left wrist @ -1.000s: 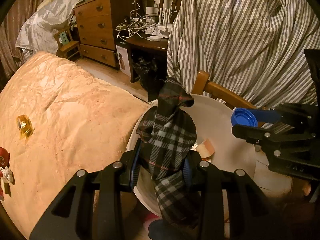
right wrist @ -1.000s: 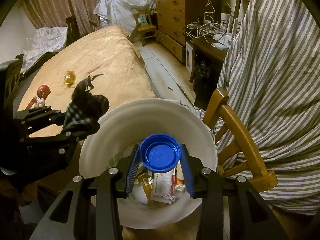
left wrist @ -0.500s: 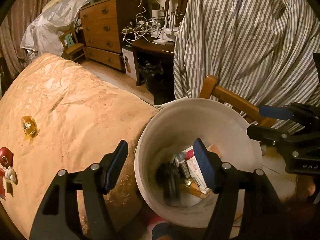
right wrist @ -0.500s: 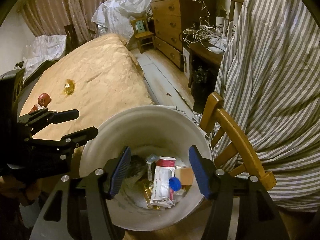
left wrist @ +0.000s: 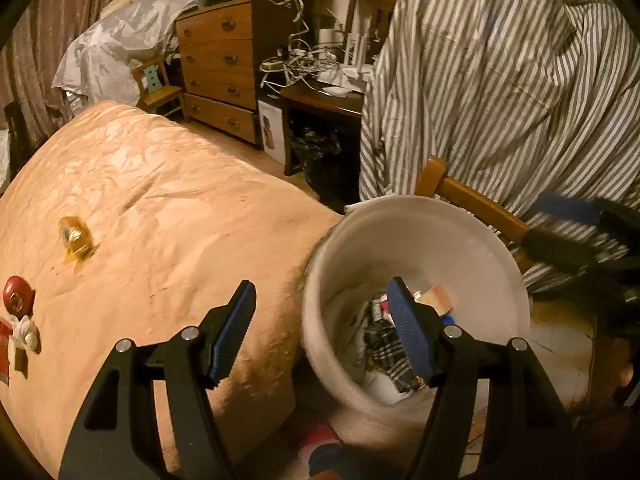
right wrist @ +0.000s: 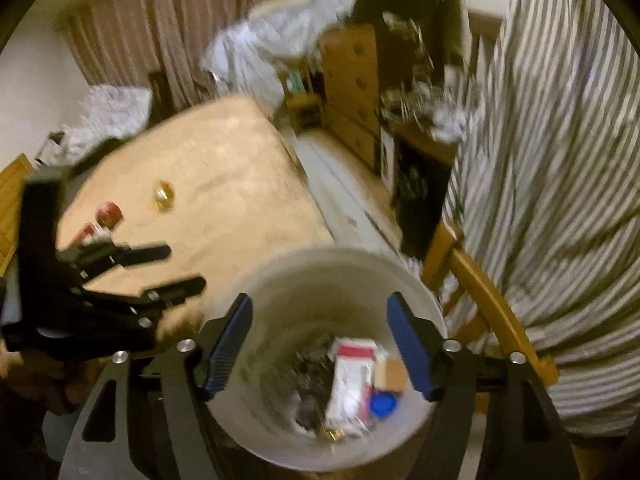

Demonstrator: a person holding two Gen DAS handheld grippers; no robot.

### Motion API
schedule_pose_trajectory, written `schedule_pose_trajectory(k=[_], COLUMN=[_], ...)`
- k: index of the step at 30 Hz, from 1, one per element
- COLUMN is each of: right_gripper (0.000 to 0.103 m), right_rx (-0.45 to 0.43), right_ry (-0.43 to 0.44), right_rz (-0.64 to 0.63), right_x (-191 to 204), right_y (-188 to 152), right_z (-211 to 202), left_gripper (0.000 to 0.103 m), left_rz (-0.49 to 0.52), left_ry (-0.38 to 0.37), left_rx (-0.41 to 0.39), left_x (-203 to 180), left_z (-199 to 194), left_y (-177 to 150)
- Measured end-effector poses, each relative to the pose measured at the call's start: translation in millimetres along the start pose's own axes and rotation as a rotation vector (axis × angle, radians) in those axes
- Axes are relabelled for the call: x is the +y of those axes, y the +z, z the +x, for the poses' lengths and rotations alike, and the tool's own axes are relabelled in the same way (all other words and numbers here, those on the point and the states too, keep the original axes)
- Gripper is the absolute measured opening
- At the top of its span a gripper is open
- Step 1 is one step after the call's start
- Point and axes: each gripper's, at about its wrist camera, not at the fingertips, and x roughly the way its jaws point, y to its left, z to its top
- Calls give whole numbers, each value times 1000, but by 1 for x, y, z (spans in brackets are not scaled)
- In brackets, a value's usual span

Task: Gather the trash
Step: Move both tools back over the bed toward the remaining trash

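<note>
Both my grippers hanging wide, holding nothing. Left gripper (left wrist: 320, 332) sitting nearer yellow wrapper (left wrist: 76, 238) on bed (left wrist: 168, 216) — lying up-left of it. Right gripper (right wrist: 320, 344) hanging over bucket (right wrist: 280, 280).

Bin (left wrist: 416, 240) right of bed (left wrist: 168, 216), wrapper (left wrist: 76, 238) on bed, chair (left wrist: 472, 200) behind bin
</note>
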Motion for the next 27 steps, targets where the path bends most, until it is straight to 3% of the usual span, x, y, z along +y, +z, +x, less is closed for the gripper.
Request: schedule_pose_trajectory(k=[4, 10, 19, 23, 27], right_gripper=[84, 90, 91, 91, 91], right_rx=[-110, -150, -41, -2, 33], right_ry=[50, 172, 343, 382, 408], right_rz=[-43, -139, -232, -254, -274], right_x=[39, 117, 237, 280, 313], right_y=[3, 6, -2, -6, -6], right_z=[-14, 2, 67, 92, 119], left_gripper=[65, 65, 65, 65, 65], left_rz=[-44, -156, -391, -457, -451], left_ry=[48, 154, 403, 470, 486], left_rx=[-29, -46, -12, 23, 50], left_x=[37, 119, 301, 364, 407], left_z=[-17, -41, -78, -84, -77], left_y=[-16, -62, -164, -198, -215])
